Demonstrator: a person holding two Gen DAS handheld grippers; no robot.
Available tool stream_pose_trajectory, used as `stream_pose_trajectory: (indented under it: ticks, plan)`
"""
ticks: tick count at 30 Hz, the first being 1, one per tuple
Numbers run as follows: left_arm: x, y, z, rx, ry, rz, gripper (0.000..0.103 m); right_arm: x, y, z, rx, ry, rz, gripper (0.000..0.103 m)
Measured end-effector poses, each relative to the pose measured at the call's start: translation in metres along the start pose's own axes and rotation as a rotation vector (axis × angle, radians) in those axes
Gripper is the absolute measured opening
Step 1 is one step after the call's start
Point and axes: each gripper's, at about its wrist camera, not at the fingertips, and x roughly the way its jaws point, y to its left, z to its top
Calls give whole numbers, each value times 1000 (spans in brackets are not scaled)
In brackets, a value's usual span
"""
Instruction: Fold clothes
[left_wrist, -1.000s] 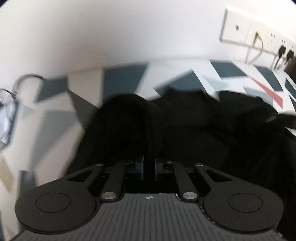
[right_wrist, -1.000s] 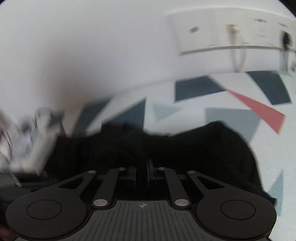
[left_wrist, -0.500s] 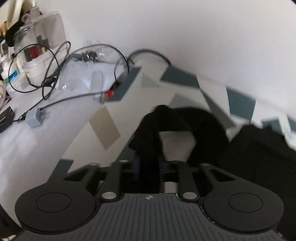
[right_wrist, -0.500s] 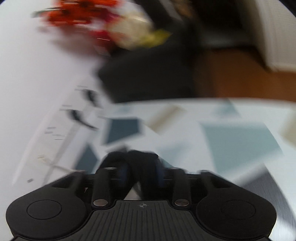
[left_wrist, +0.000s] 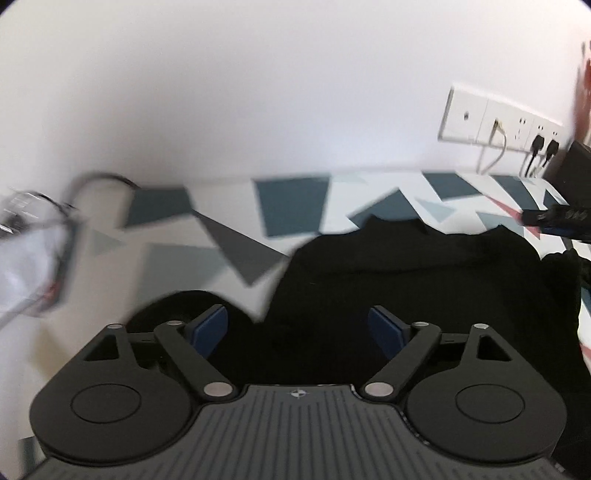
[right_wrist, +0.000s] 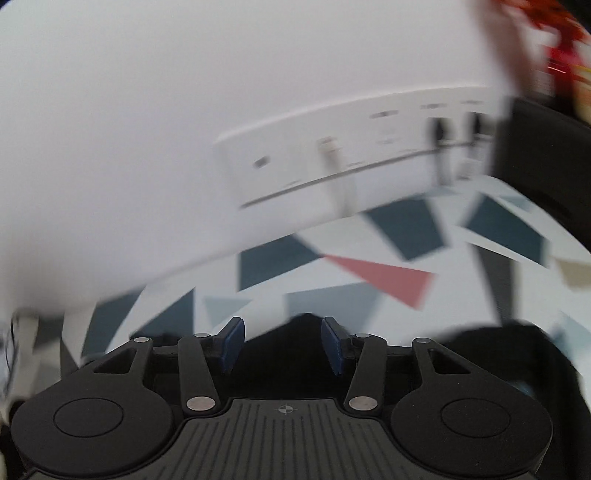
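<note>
A black garment (left_wrist: 406, 280) lies bunched on the table with the geometric-pattern cover (left_wrist: 291, 206). My left gripper (left_wrist: 297, 326) hovers over the garment's near left edge. Its jaws are opening wide, and the blue pads (left_wrist: 208, 328) stand clear of the cloth, which lies loose below them. In the right wrist view, black cloth (right_wrist: 284, 350) lies under my right gripper (right_wrist: 283, 341). These jaws are partly apart and opening, and a peak of cloth rises between the pads without being pinched. More black fabric (right_wrist: 491, 354) shows at the lower right.
A white socket strip with plugged cables (left_wrist: 498, 122) (right_wrist: 351, 162) runs along the wall behind the table. A clear plastic bag and a cable (left_wrist: 29, 251) lie at the left. A dark bulky object (right_wrist: 546, 158) stands at the far right, with blurred red things (right_wrist: 561, 40) above it.
Both grippers were shut on black cloth a second ago and now stand open, with the cloth released onto the table. Both views swung away and back toward the wall.
</note>
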Motion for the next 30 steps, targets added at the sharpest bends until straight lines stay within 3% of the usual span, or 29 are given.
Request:
stream_pose_trajectory:
  ticks: [4, 7, 9, 10, 11, 12, 13, 15, 20, 23, 25, 26, 30]
  plan:
    - [32, -11, -2, 68, 68, 39, 85, 45, 19, -8, -142, 99, 74, 37]
    - [40, -11, -9, 128, 96, 54, 85, 59, 24, -9, -194, 148, 79, 32]
    - [39, -4, -11, 117, 94, 63, 84, 65, 25, -7, -214, 188, 121, 10]
    - [38, 0, -12, 110, 93, 66, 71, 68, 26, -5, -227, 212, 147, 9]
    - [39, 4, -11, 103, 101, 61, 51, 71, 29, -2, -256, 233, 164, 7]
    - [39, 9, -11, 93, 107, 55, 48, 74, 34, 1, -292, 244, 162, 6]
    - [39, 13, -10, 82, 109, 51, 39, 78, 38, 5, -329, 251, 155, 6]
    - [38, 22, -6, 49, 113, 55, 34, 83, 43, 19, -331, 230, 169, 5]
    - [41, 34, 5, -11, 81, 133, 36, 96, 56, 62, -274, 111, 190, 5]
    - [44, 38, 11, -35, 54, 256, 37, 112, 66, 66, -298, 78, 135, 6]
    - [47, 42, 11, -51, 46, 282, 40, 120, 72, 63, -342, 44, 45, 20]
    - [48, 44, 11, -58, 44, 289, 41, 120, 73, 61, -345, 35, 48, 31]
    - [46, 45, 11, -77, 39, 288, 44, 113, 82, 55, -358, 79, 220, 32]
